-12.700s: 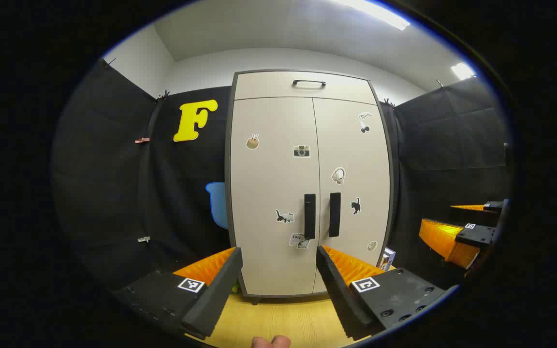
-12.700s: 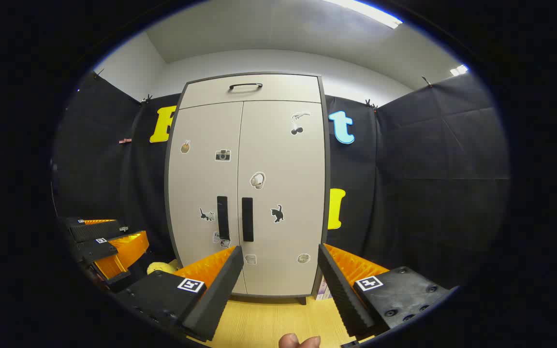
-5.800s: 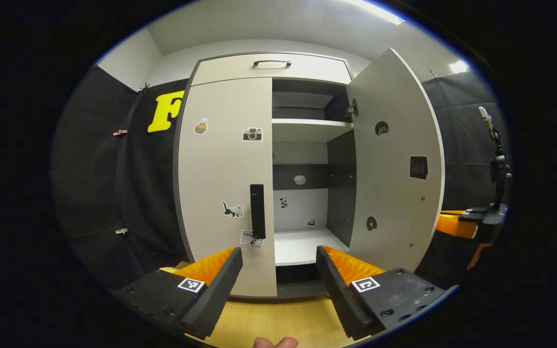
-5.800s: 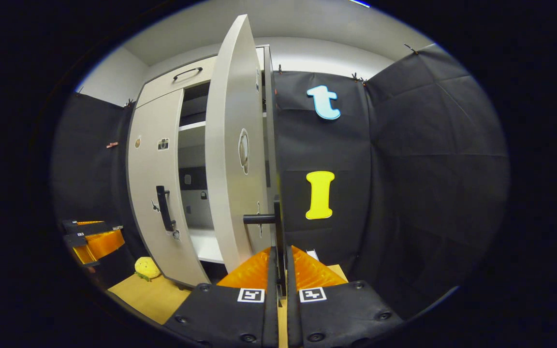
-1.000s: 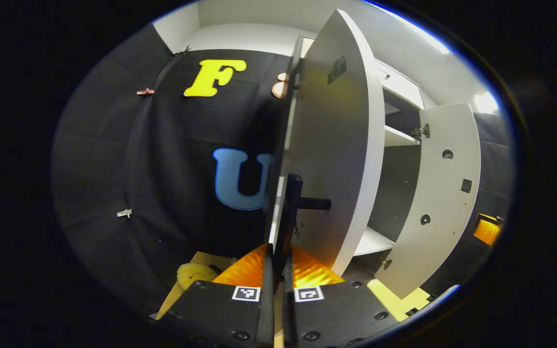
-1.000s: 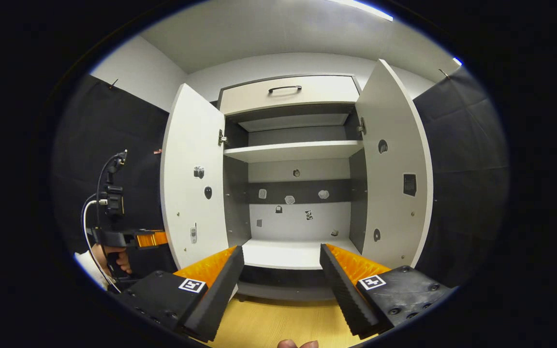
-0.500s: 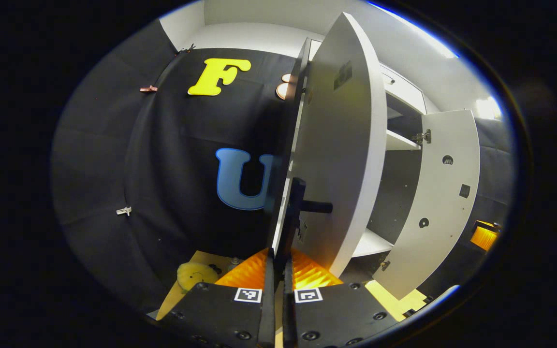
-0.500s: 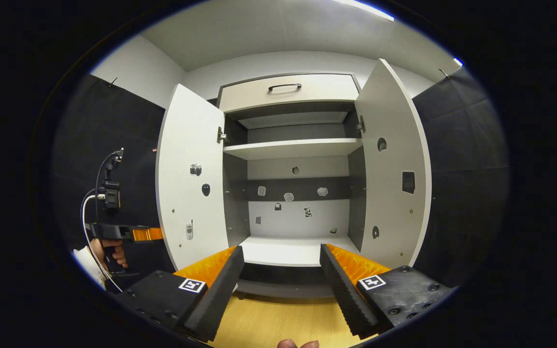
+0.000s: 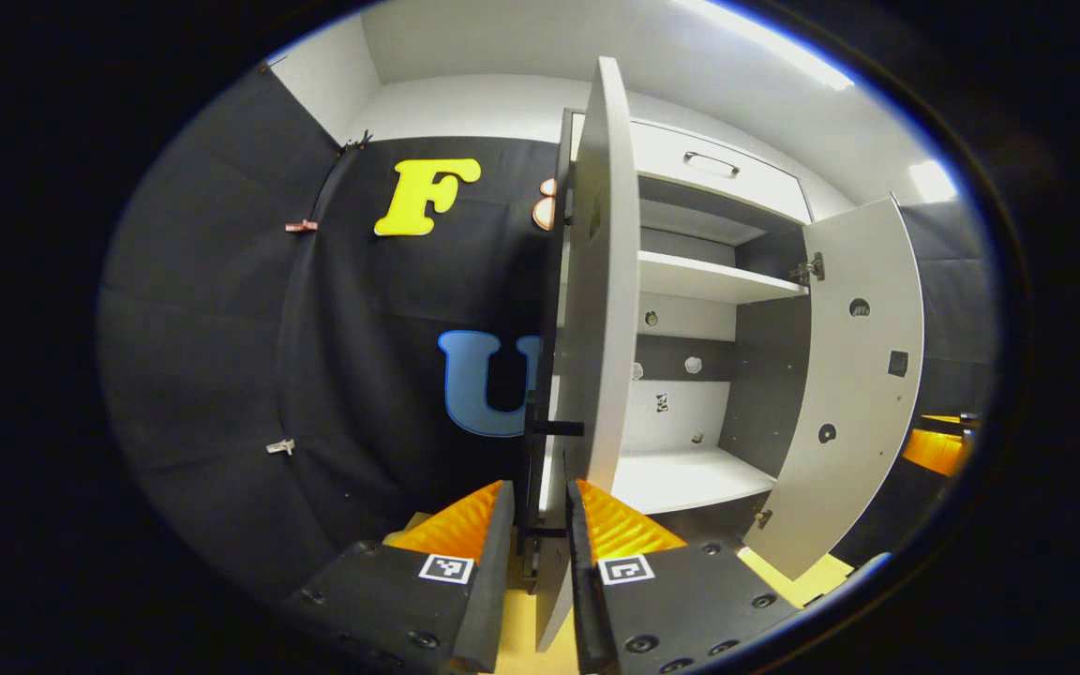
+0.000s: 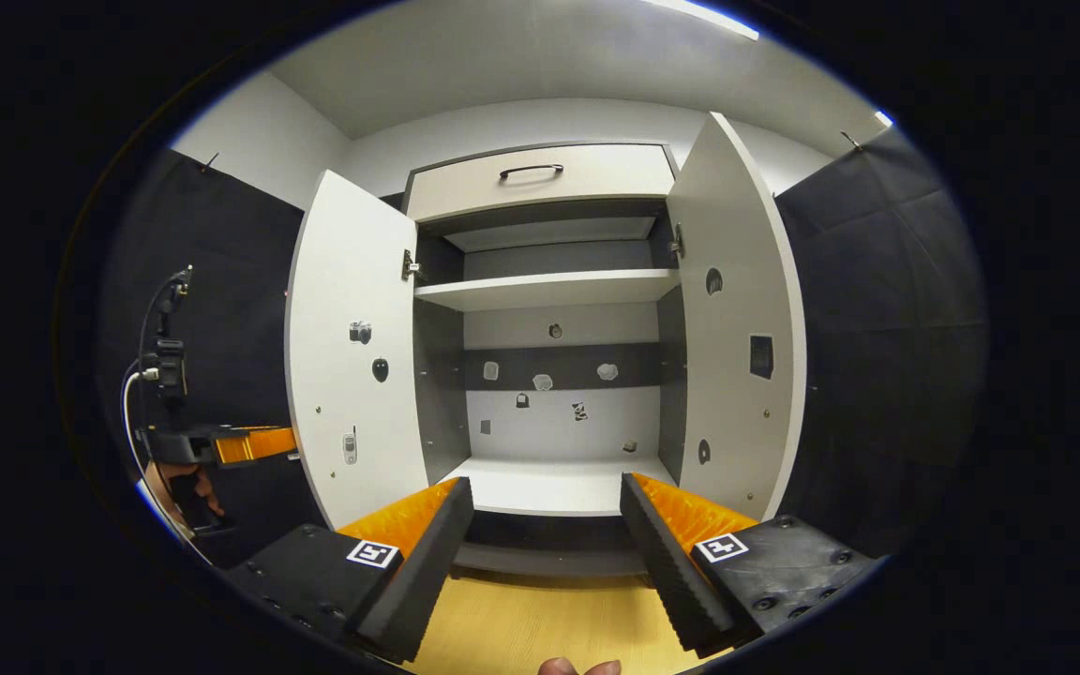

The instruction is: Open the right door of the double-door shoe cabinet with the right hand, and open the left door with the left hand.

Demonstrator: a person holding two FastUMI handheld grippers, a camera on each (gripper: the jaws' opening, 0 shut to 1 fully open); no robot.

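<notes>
Both doors of my shoe cabinet [image 10: 540,178] stand wide open, tall axes upright.

From the right gripper view, the left door [image 10: 348,356] swings out toward the left and the right door [image 10: 737,328] toward the right, inner faces turned to me, with the shelf [image 10: 540,289] and the cabinet floor between them. In the left gripper view I see the left door [image 9: 596,281] edge-on, its dark handle [image 9: 540,441] running vertically just ahead of my left gripper [image 9: 538,525], whose fingers sit slightly parted on either side of the handle's lower end; whether they touch it I cannot tell. My right gripper [image 10: 545,525] is spread wide, holding nothing, well back from the cabinet above the wooden floor [image 10: 521,619].
</notes>
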